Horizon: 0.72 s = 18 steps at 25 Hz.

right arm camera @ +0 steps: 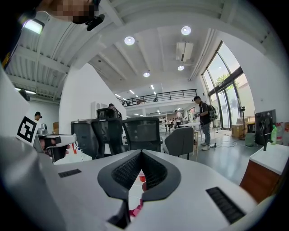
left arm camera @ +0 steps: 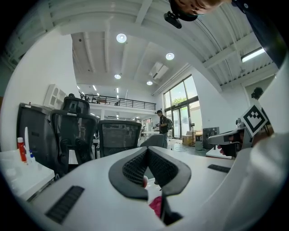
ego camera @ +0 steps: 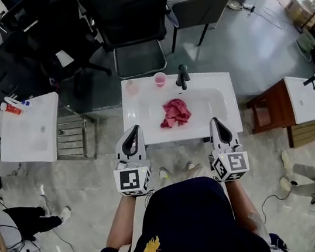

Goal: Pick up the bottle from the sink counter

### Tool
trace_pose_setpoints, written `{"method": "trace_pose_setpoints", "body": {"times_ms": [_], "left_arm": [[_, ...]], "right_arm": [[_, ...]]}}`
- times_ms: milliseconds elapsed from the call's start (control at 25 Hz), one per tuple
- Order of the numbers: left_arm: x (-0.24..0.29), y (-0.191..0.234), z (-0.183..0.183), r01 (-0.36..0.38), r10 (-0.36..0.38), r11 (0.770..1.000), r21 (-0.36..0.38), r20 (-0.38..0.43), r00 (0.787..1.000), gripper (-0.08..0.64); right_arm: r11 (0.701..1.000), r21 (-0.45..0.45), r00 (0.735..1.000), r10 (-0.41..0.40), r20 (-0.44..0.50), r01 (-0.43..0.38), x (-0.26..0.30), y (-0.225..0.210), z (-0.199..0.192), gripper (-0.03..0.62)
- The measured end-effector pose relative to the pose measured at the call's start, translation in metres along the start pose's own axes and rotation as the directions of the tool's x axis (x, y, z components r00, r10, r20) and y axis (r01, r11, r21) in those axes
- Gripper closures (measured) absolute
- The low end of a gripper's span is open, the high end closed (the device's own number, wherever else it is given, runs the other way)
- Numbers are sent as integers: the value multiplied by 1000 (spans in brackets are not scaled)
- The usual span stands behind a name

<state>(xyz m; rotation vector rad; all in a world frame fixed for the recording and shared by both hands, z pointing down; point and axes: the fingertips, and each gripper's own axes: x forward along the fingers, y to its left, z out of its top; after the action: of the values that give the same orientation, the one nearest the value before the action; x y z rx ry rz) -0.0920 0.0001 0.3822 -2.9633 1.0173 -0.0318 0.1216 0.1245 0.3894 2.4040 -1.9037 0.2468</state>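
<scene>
At the far left a side counter (ego camera: 30, 142) carries a red bottle (ego camera: 12, 109). It is well apart from us, so we judge it is not what we are after. Our left gripper (ego camera: 136, 128) hangs over the near edge of the sink counter (ego camera: 133, 111). Its jaws are pressed tip to tip with nothing between them, which looks to us like a resting pose before any reach. Straight ahead of it, at the back left corner of the counter, stands a pale pinkish thing that we take to be the bottle (ego camera: 132, 87), though from above we cannot be sure of its shape. It sits on the flat rim beside the basin, upright and free on all sides, so a gripper could come at it from the front. Just to its right is a small pink cup (ego camera: 160, 79), near enough that a wide approach might knock it. A crumpled red cloth (ego camera: 174, 112) lies in the basin, low and out of the way. The black tap (ego camera: 183, 77) rises behind the basin, next to the cup. Our right gripper (ego camera: 211, 121) mirrors the left at the near edge, jaws fully closed and empty. We hold both level and apart, framing the basin, so either could go forward. The left one is nearer the bottle, and its jaws would have to spread before it could take hold.
</scene>
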Motion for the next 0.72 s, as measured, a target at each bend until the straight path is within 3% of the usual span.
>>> {"method": "trace_pose_setpoints", "body": {"times_ms": [360, 720], "left_arm": [[-13, 13, -6, 6, -6, 1000, -13, 11, 1000, 545], [1, 26, -17, -34, 34, 999, -11, -22, 999, 545]], "right_arm": [[1000, -24, 1000, -6, -16, 6, -6, 19, -6, 566], [999, -28, 999, 39, -34, -40, 27, 22, -11, 566]]}}
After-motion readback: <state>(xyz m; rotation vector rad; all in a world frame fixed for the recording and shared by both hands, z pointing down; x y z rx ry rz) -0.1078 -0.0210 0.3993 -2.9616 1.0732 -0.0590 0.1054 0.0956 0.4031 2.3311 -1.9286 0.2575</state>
